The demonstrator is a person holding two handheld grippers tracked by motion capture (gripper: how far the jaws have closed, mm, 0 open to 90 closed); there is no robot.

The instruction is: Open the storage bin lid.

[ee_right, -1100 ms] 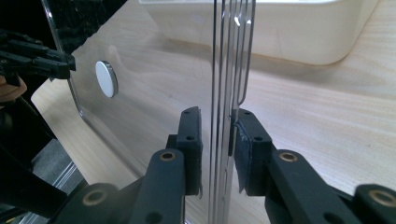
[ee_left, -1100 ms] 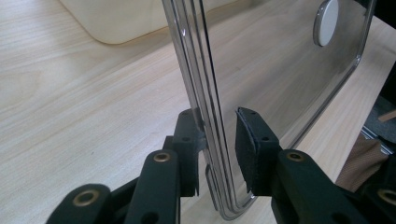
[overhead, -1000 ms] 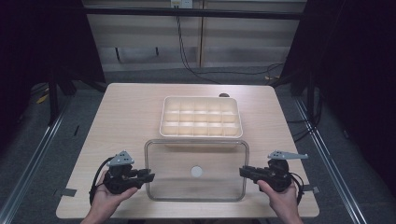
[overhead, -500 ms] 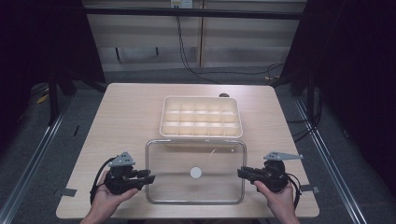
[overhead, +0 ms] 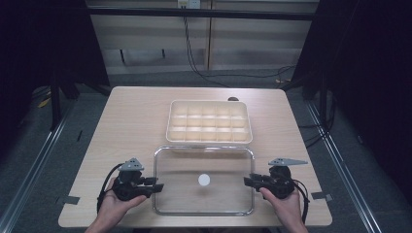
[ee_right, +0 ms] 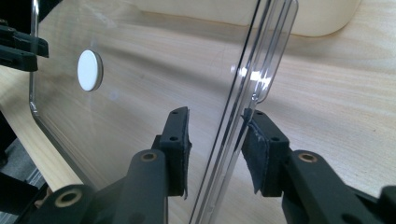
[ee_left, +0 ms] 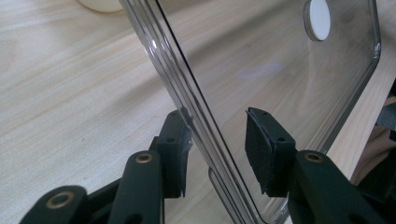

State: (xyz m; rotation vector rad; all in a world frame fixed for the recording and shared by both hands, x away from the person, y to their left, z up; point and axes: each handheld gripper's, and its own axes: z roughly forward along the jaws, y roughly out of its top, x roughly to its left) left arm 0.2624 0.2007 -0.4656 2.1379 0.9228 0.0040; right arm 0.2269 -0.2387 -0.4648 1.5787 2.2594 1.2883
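sitting flat on the light wooden table [overhead: 131, 121], near the person's edge: the clear rectangular plastic lid with rounded corners [overhead: 204, 165], with a small white round disc [overhead: 204, 180] near its middle. its far long edge lies just in front of the cream compartmented plastic tray [overhead: 209, 121], touching or nearly so; can't tell which.

left gripper [overhead: 154, 187] is at the lid's left short edge, right gripper [overhead: 248, 181] at the right short edge, both pointing inward and level.

left gripper view: lid rim [ee_left: 187, 107] runs between the jaws, one pad touching or just off the rim, the other pad clearly apart from the plastic. jaws have just been opening; spread, not pinching.

right gripper view: same picture, lid rim [ee_right: 243, 107] between the jaws, one pad [ee_right: 254, 140] right at the rim, the other with a clear gap. jaws just been opening here too; spread, no clamp.

room: bare tabletop left of the lid and tray, and a narrower strip to the right. near long edge of the lid sits close to the table's front edge, little margin there. behind the tray, open tabletop to the far edge.
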